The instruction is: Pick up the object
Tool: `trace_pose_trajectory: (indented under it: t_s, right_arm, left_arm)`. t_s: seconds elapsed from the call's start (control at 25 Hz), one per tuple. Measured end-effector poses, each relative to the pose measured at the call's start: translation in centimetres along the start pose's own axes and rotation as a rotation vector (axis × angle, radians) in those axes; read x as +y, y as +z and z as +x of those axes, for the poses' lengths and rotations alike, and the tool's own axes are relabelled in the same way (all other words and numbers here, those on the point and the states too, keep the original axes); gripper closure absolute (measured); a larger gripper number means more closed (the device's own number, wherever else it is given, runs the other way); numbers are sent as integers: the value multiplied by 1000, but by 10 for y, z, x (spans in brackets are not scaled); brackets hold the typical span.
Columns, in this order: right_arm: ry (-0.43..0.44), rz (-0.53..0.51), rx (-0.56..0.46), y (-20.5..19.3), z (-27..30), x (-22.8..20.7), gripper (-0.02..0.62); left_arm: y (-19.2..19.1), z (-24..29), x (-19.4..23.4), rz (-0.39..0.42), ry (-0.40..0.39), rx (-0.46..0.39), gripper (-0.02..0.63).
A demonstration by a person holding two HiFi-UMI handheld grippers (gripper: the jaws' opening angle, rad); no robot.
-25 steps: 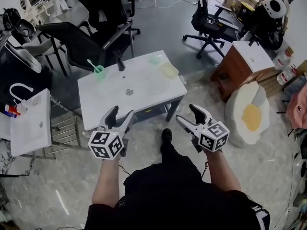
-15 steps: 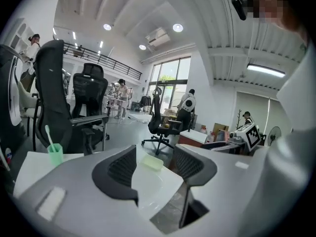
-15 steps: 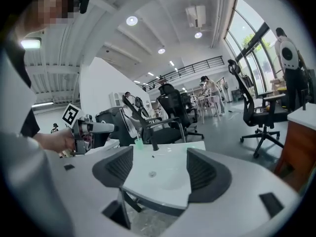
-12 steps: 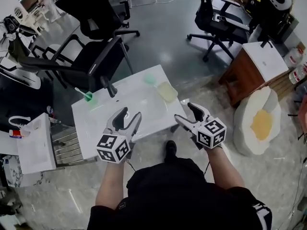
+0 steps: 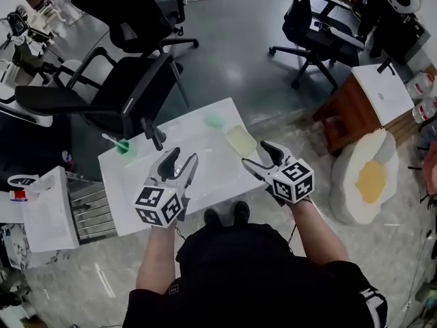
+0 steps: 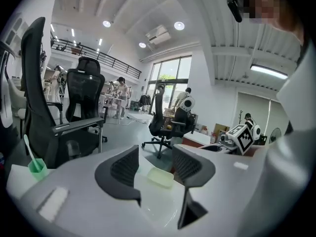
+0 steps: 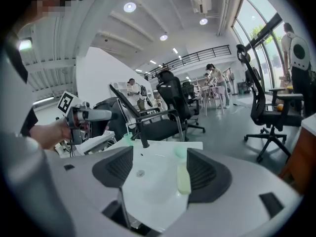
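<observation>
A white sink counter (image 5: 136, 190) carries a black faucet (image 5: 153, 134), a green cup with a toothbrush (image 5: 123, 146), a small green object (image 5: 215, 121) and a pale yellow dish (image 5: 240, 140). My left gripper (image 5: 183, 157) hovers over the counter's near edge; its jaws are closing with nothing between them. My right gripper (image 5: 256, 154) stands open beside the counter's right corner, close to the dish. The left gripper view shows the dish (image 6: 160, 177) beyond the jaws and the cup (image 6: 37, 166) at the left. In the right gripper view the dish (image 7: 183, 179) lies beside the right jaw.
Black office chairs (image 5: 102, 94) stand behind the counter, another (image 5: 317, 33) at the back right. A wooden cabinet with a white top (image 5: 358, 104) and an egg-shaped cushion (image 5: 369, 180) are at the right. A second white sink top (image 5: 41, 207) is at the left.
The person has stepped up to the counter, so both grippers now hang over its near edge. The left jaws have narrowed a little.
</observation>
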State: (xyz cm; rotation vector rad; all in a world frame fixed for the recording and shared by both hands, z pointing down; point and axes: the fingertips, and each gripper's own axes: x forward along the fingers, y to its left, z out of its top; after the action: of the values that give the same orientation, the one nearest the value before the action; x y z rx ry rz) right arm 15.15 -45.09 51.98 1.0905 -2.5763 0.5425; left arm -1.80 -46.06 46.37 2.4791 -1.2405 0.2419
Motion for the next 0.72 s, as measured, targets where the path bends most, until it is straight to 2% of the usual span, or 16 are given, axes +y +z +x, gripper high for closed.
trace_pose_trajectory:
  t_s: [0.28,0.52,0.72]
  right_arm:
    - [-17,-95,141,-13,52,1,287]
    - [-45,-186,307,-48,89,-14,287]
    - [-59,-208,410,-73,109,-25,287]
  left_arm:
    - [-9,4,21,0,-7,20,394]
    - [-24,0,28,-30,-15,30,404]
    - [-36,-5,32,-47,-15,45,411]
